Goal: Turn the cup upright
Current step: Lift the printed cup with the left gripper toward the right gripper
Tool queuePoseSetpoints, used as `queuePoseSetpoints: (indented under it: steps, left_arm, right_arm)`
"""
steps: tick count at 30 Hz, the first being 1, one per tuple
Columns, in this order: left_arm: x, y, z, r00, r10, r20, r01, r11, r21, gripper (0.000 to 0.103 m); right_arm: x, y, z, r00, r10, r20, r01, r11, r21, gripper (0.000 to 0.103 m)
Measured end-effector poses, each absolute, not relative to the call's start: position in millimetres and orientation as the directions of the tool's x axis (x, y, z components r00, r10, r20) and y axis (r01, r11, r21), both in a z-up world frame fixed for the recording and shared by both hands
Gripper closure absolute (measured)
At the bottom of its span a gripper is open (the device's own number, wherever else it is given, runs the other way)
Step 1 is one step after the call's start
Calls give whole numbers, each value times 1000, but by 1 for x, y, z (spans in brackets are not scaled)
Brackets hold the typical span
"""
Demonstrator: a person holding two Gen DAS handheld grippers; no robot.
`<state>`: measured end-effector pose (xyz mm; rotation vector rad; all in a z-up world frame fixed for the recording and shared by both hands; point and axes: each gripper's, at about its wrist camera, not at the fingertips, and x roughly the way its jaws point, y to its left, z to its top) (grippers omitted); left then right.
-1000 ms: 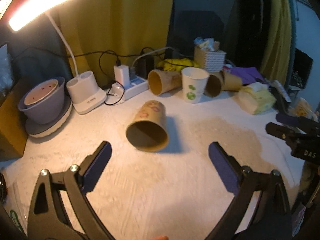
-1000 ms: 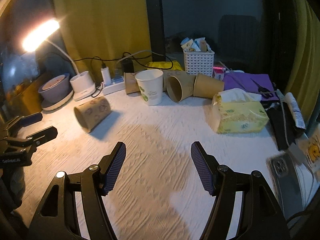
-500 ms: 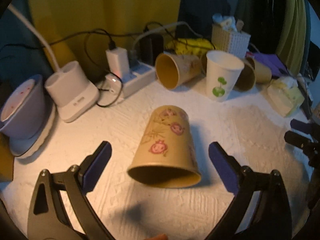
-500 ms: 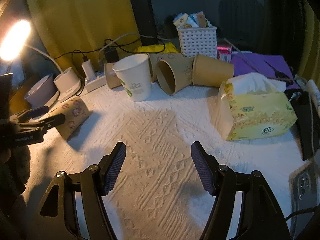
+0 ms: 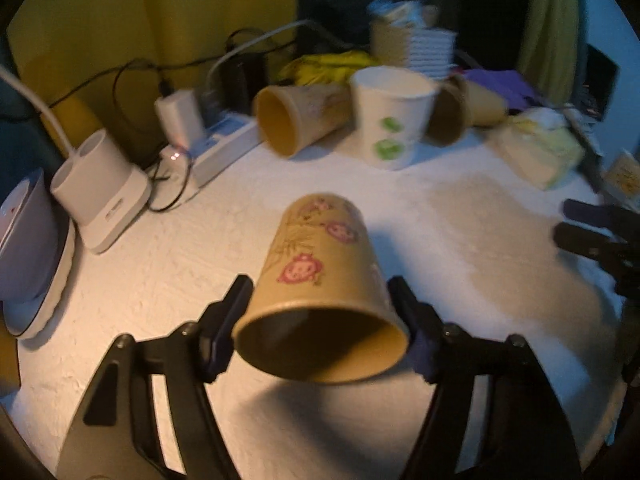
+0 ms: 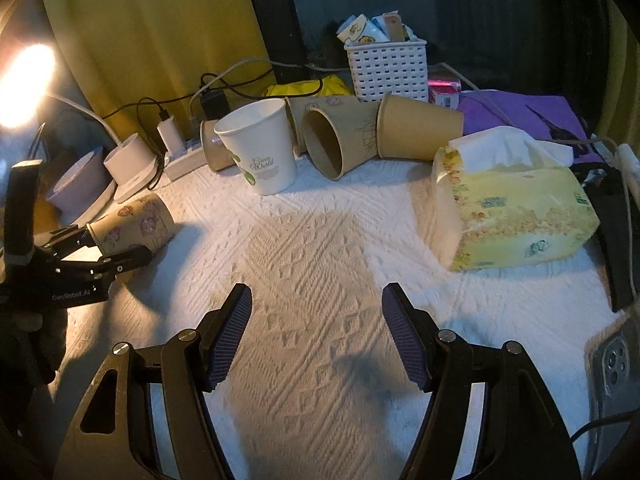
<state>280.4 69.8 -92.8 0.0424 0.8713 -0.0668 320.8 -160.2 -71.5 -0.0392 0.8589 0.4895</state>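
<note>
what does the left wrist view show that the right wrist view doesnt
Only the left wrist view looks into the open mouth of the flowered cup, with the left gripper closed on its sides near the rim. Only the right wrist view shows the phone, the lit lamp head and the open, empty right gripper. Both show the flowered cup lying on its side, the upright white cup, the tissue pack and the white basket.

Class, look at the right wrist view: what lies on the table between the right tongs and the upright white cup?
Nothing: in the right wrist view, only bare white textured tablecloth runs from the right tongs to the white cup.
</note>
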Motion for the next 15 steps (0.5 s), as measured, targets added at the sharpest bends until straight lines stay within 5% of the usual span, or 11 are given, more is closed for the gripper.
queuePoseSetpoints:
  steps: [15]
  left_arm:
    - [185,-35,-68,574,-400,-714,478,872,-105,33]
  right_arm:
    - [269,-216,-63,583,308,-752,-319,938,137,32]
